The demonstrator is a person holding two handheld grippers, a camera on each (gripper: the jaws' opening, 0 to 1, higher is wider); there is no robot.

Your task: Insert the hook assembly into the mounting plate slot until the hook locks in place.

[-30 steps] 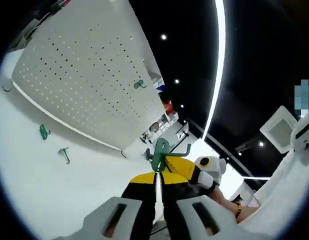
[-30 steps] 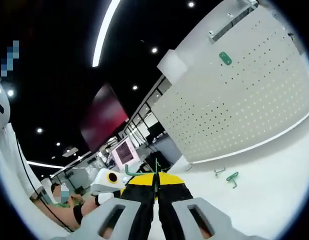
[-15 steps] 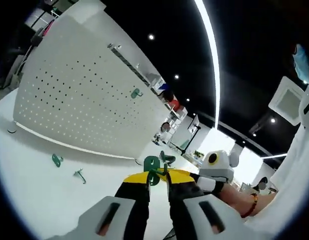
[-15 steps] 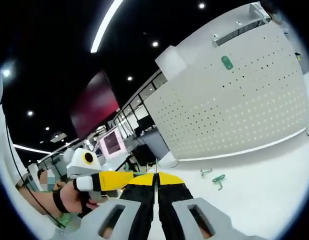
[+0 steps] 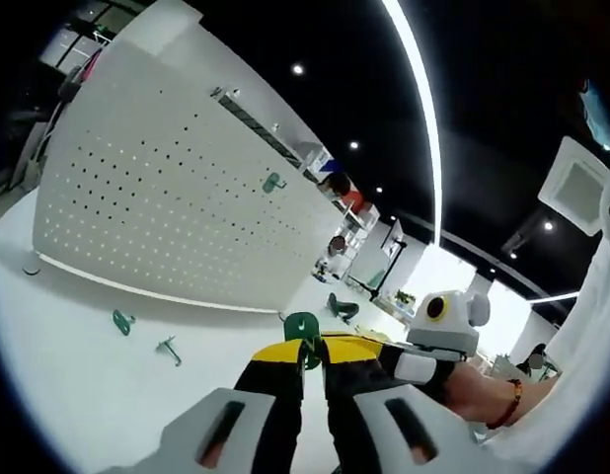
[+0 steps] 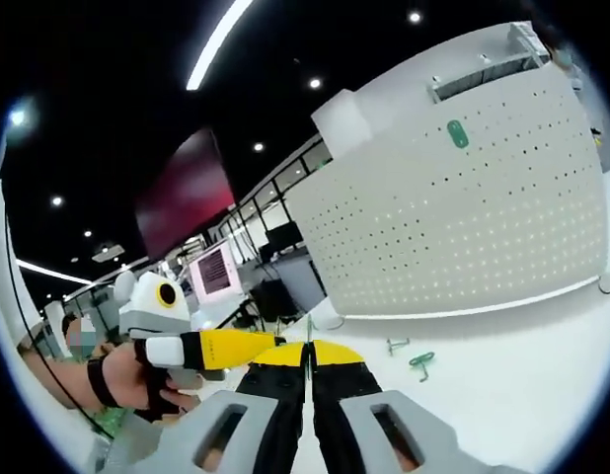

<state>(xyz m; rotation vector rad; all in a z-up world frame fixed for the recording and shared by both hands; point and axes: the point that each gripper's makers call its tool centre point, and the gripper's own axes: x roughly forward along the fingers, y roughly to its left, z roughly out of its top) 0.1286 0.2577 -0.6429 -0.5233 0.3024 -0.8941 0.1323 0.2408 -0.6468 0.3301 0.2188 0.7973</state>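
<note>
Left tongs closed on a green hook, whose rounded head stands up just above the yellow tips. Right tongs closed tip to tip; a thin green piece rises from the seam between the tips, so they grip it, but its shape is too small to tell. In the left gripper view the right tongs reach in from the right side, their yellow tips touching or just beside the left pair at the hook; a hand with a bracelet holds them. In the right gripper view the left tongs come in from the left, held by a hand with a dark wrist strap. White perforated mounting plate stands upright on the white counter, well apart from both tongs. One green hook base sits high on the plate face; same piece seen in right gripper view. Two loose green hooks lie on the counter near the plate's foot; right gripper view shows them side by side.
</note>
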